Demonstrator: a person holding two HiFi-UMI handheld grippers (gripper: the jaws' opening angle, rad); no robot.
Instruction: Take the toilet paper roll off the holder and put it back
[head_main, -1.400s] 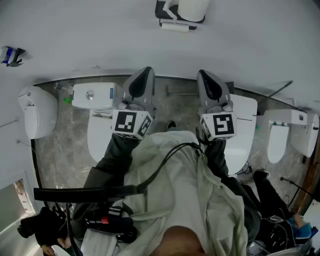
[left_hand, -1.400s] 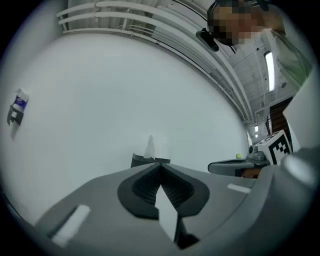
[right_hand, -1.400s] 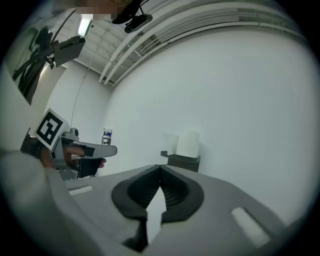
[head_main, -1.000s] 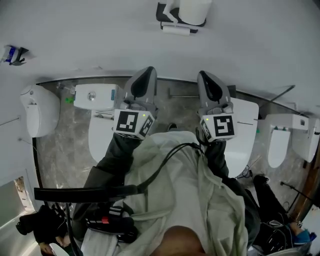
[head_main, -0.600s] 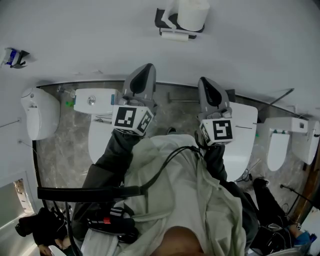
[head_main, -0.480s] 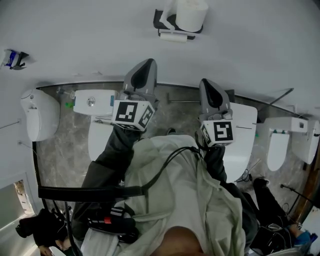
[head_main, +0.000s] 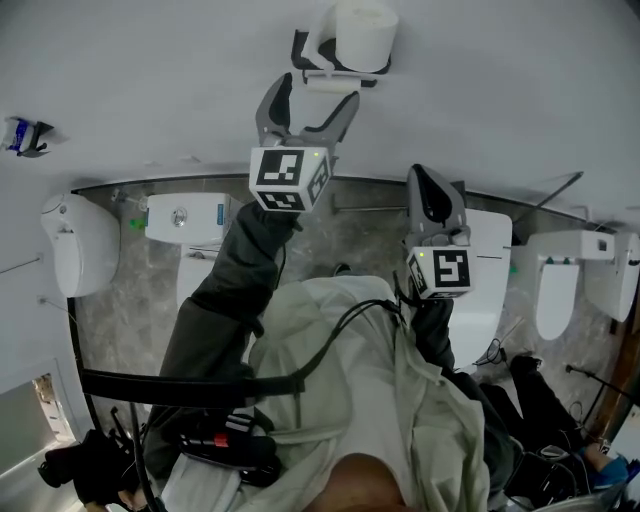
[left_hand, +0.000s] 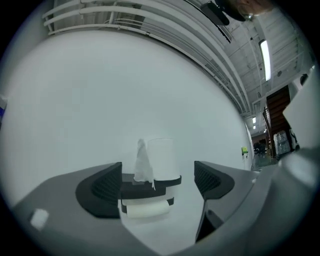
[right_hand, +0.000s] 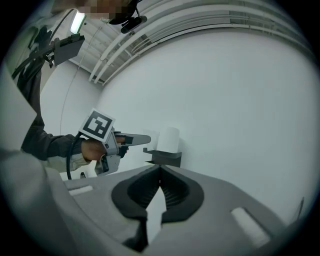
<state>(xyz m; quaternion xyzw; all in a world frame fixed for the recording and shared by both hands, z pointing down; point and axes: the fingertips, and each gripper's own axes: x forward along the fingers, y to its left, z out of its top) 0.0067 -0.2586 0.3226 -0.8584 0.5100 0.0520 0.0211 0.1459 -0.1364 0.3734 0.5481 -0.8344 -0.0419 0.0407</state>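
Observation:
A white toilet paper roll (head_main: 364, 35) stands upright on top of a black wall holder (head_main: 318, 52). A second roll (head_main: 332, 85) lies crosswise on the bar below. My left gripper (head_main: 315, 92) is raised just short of the holder. Its jaws are opening and nothing is between them. In the left gripper view the upright roll (left_hand: 161, 157), with a loose torn tail, and the holder (left_hand: 150, 184) sit framed between the spread fingers (left_hand: 102, 187). My right gripper (head_main: 430, 195) hangs lower and to the right, shut and empty. The right gripper view shows the roll (right_hand: 169, 138) and the left gripper (right_hand: 131, 140) ahead.
The holder hangs on a plain white wall. Below the wall are a toilet tank (head_main: 185, 218), a white toilet (head_main: 488, 270) and further fixtures at the left (head_main: 75, 245) and right (head_main: 555, 290). A small blue item (head_main: 22, 135) is fixed to the wall at far left.
The left gripper has risen from beside the right one up to the holder, and its jaws have gone from shut to wide apart. The right gripper has barely moved.

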